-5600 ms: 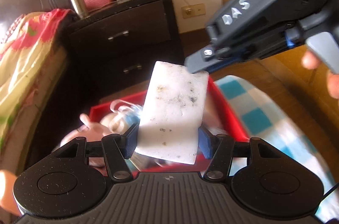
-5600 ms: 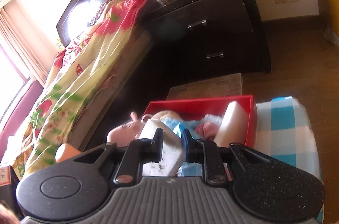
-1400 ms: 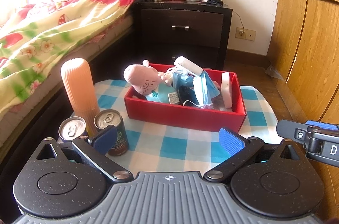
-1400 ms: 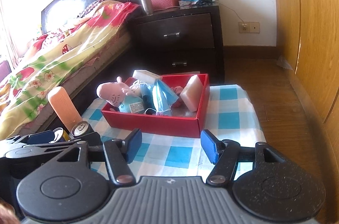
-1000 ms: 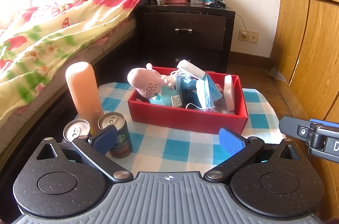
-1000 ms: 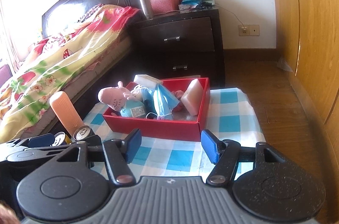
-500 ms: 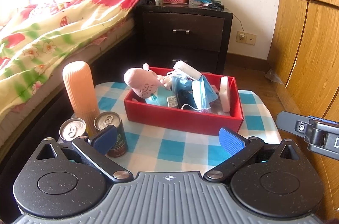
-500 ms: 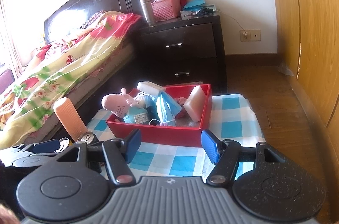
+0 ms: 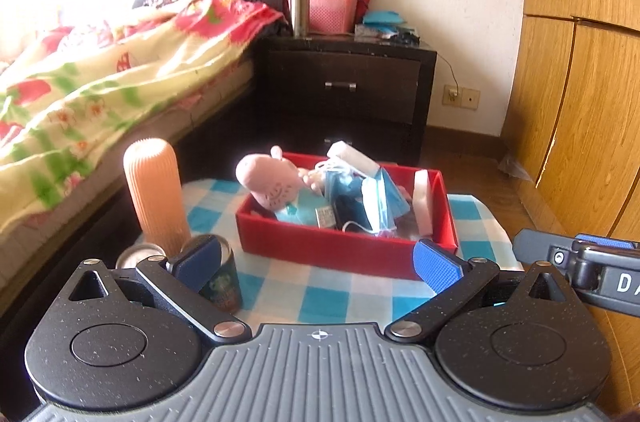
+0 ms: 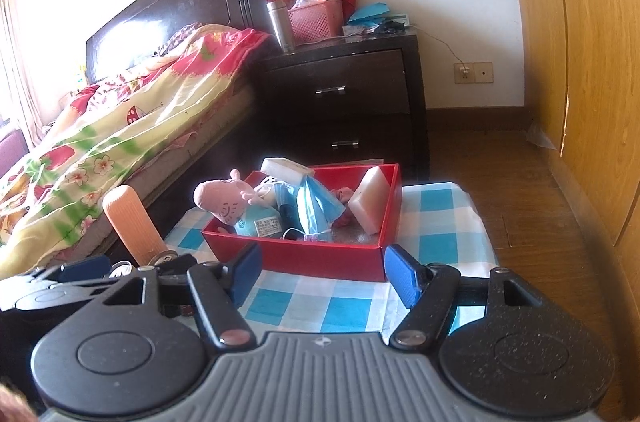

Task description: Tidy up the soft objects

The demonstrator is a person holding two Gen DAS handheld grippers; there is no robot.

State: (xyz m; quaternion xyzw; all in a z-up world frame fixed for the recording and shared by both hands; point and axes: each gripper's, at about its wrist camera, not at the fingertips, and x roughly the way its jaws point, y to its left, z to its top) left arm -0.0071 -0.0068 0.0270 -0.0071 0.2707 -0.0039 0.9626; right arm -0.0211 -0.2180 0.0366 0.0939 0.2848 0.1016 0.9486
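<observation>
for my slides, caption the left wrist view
Open left gripper faces red box of soft items on checked cloth.

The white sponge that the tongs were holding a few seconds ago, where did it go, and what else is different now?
Both tongs let go of the white sponge; it now leans inside the red box at its right end. The left tongs and right tongs have pulled back from the box, both empty; the right ones are opening wider. The pink pig plush, face masks, peach cup and cans stayed put.
</observation>
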